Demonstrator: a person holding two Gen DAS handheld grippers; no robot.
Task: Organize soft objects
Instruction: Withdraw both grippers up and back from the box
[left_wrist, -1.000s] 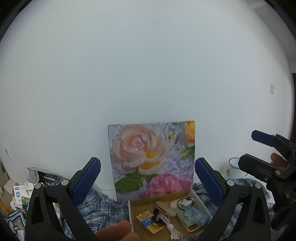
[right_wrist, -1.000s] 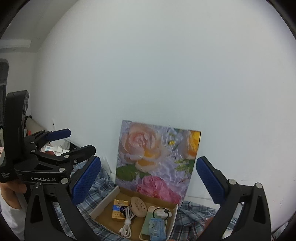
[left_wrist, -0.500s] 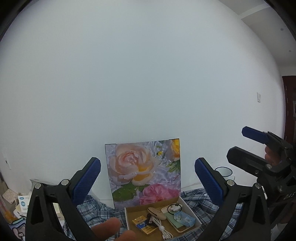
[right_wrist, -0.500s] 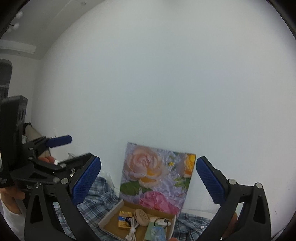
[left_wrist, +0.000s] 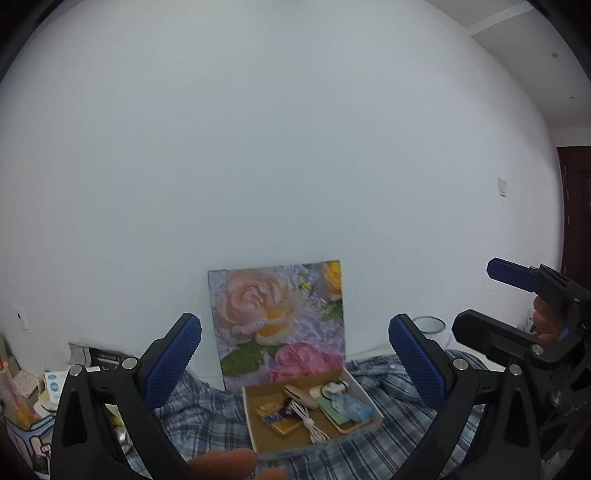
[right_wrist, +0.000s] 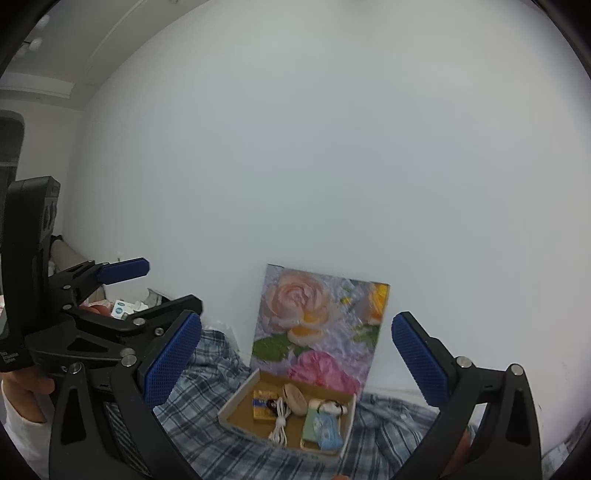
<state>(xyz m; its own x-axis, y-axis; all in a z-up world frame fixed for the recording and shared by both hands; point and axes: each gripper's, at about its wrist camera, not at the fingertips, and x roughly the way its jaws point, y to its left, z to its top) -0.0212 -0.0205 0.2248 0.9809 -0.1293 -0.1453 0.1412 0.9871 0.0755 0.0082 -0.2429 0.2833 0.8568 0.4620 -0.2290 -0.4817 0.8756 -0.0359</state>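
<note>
A blue plaid cloth lies rumpled across the surface below both grippers and shows again in the right wrist view. On it sits an open cardboard box holding a yellow packet, a white cable, a beige oval and a blue-green pouch. Its floral lid stands against the wall. My left gripper hangs open and empty above the cloth, well short of the box. My right gripper is likewise open and empty. Each shows in the other's view.
Small boxes and papers are piled at the far left by the wall. A clear round container stands at the right behind the cloth. A dark door is at the far right. A fingertip shows at the bottom edge.
Both grippers have drawn back from the wall, so the box and floral lid look smaller. Both have stayed open and empty.
</note>
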